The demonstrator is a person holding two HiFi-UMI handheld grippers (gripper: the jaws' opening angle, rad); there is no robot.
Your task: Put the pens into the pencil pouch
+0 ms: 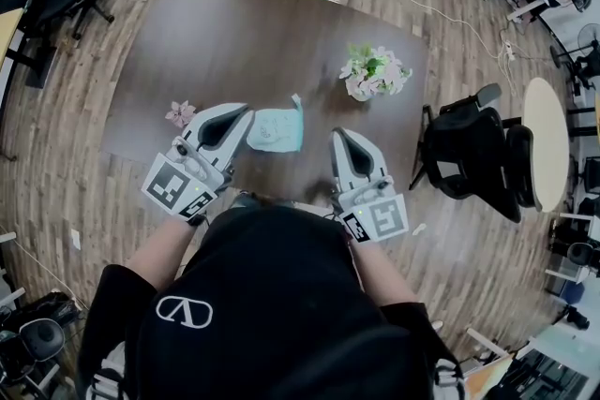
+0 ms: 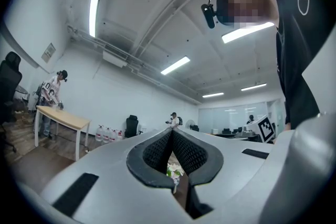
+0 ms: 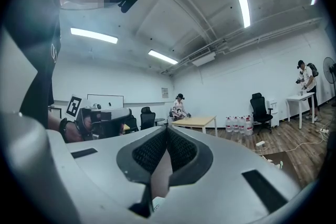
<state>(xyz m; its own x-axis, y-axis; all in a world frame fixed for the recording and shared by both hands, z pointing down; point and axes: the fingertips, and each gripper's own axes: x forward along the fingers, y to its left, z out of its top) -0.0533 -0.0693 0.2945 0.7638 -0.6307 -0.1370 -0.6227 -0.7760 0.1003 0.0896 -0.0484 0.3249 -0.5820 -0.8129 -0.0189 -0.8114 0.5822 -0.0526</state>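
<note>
A pale teal pencil pouch (image 1: 276, 130) lies on the dark brown table (image 1: 234, 33) near its front edge. I see no pen in any view. My left gripper (image 1: 244, 114) hovers just left of the pouch with its tip close to the pouch's upper left corner; its jaws are shut with nothing between them (image 2: 171, 131). To the right of the pouch, a gap apart, my right gripper (image 1: 338, 135) points away from me. It is also shut and empty (image 3: 167, 129). Both point about level.
A pot of pink and white flowers (image 1: 373, 72) stands on the table at the back right, and a small pink flower (image 1: 180, 114) lies left of my left gripper. A black office chair (image 1: 473, 155) is by the table's right side. Other people stand far off in the room.
</note>
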